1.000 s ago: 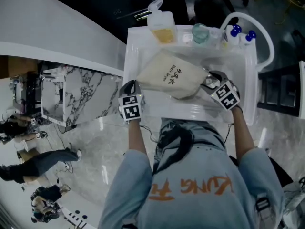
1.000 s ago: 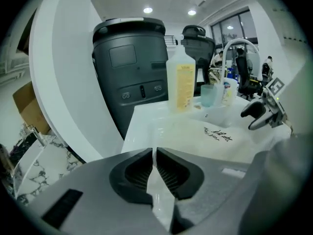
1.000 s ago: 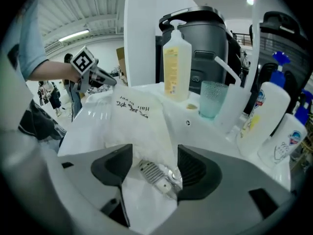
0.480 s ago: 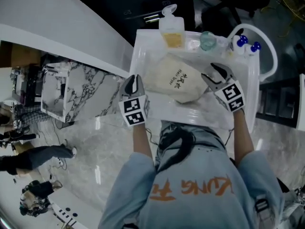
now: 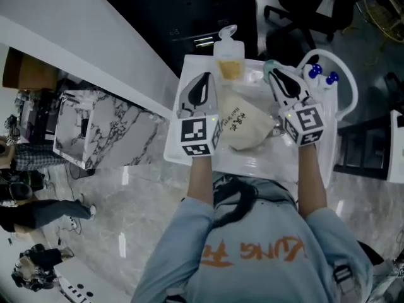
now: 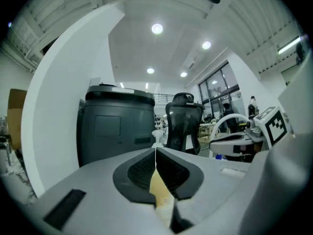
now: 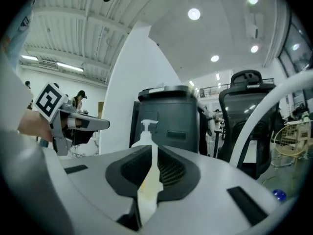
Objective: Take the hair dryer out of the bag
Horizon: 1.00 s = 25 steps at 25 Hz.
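Observation:
The cream drawstring bag (image 5: 246,124) with dark print lies bulging on the white tray (image 5: 252,164); the hair dryer is hidden. Both grippers are raised above the tray, pointing level at the far side. My left gripper (image 5: 202,84) hovers over the bag's left edge, its jaws meeting at the tip (image 6: 155,153). Over the bag's right end, my right gripper (image 5: 279,77) has its jaws closing to a narrow slit (image 7: 152,148). No fabric hangs from either. The cream-yellow in the gaps lines up with the soap bottle (image 7: 146,131) beyond.
A pump soap bottle (image 5: 228,59) with yellow liquid stands at the tray's far edge, blue-capped bottles (image 5: 322,74) at its far right inside a white hoop handle (image 5: 346,87). A dark bin (image 6: 117,126) and an office chair (image 6: 183,116) stand beyond. A marble-look block (image 5: 95,131) lies left.
Both grippers have risen from the bag's two ends and tipped up to level. The right jaws went from wide open to nearly closed. The bag stays on the tray.

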Available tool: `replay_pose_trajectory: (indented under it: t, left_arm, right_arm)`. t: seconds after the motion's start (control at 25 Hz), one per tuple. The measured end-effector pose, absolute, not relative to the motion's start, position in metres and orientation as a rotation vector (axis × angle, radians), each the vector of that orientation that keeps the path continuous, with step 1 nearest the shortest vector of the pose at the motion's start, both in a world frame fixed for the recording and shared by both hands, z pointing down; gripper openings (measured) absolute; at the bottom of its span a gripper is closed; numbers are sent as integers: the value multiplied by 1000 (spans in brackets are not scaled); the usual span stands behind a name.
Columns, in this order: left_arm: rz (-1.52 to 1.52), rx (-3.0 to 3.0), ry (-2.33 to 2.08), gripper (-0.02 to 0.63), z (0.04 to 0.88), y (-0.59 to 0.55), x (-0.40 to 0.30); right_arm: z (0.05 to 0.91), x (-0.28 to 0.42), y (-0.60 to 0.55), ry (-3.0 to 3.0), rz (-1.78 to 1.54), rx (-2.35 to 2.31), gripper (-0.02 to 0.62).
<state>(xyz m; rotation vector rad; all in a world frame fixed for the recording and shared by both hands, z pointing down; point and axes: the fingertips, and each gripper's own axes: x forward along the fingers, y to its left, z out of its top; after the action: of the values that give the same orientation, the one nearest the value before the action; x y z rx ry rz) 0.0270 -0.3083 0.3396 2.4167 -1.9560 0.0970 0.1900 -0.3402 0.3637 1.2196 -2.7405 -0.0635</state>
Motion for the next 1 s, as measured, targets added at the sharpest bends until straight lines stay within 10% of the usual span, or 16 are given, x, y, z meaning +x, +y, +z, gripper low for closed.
replay_pose_trajectory:
  t: [1.0]
  left_arm:
    - [79,2566,-1964,6,296,-331,109]
  right_arm:
    - [299,243,-358,-2658,-96,1640,-2]
